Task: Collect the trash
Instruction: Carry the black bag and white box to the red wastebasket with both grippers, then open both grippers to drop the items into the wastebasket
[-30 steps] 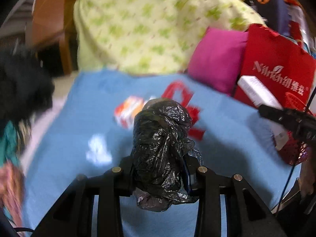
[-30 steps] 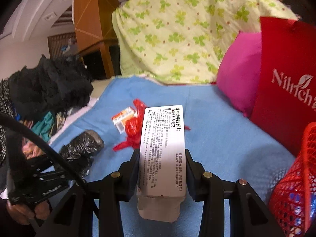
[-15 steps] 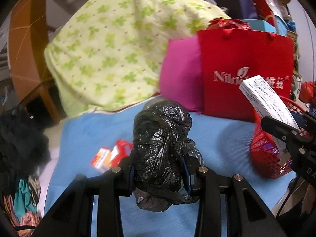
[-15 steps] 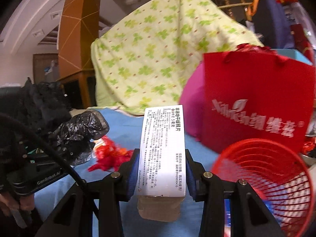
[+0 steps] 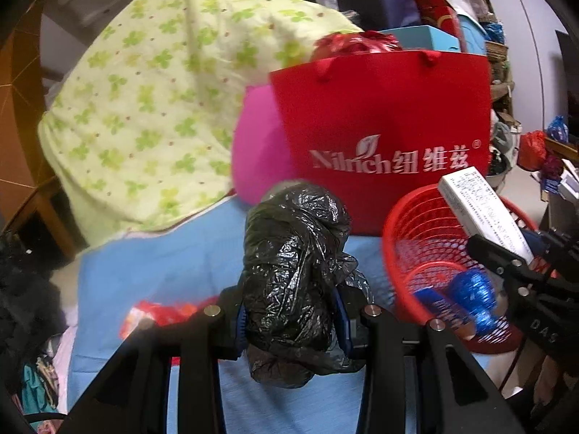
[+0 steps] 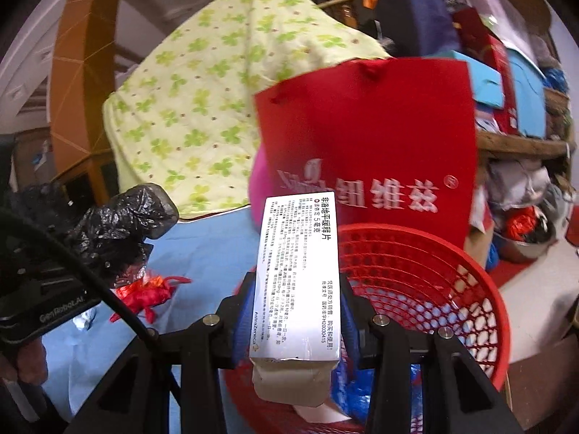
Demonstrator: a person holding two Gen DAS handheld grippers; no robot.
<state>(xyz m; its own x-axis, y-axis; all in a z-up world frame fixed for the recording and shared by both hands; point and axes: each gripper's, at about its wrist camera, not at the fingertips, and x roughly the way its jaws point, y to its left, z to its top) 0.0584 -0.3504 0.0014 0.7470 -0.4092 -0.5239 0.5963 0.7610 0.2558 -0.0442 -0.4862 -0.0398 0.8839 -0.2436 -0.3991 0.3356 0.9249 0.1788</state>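
Note:
My left gripper point(image 5: 291, 320) is shut on a crumpled black plastic bag point(image 5: 295, 264), held above the blue bed sheet point(image 5: 163, 264) just left of the red mesh basket point(image 5: 409, 224). My right gripper point(image 6: 295, 320) is shut on a white medicine box point(image 6: 298, 271) and holds it over the near rim of the red basket point(image 6: 434, 289). The box also shows in the left wrist view point(image 5: 485, 209), above the basket. The black bag shows at the left of the right wrist view point(image 6: 123, 228). Blue wrappers point(image 5: 470, 300) lie inside the basket.
Red and orange wrappers point(image 6: 148, 293) lie on the blue sheet, also in the left wrist view point(image 5: 159, 316). A red paper bag point(image 5: 383, 137), a pink cushion point(image 5: 257, 152) and a green-patterned quilt point(image 5: 155, 108) stand behind. Dark clothes point(image 5: 25, 296) pile at the left.
Both grippers have swung right with their loads. The red basket has come closer, and the white box now hangs over its near rim. The wrappers on the sheet have slid left and down.

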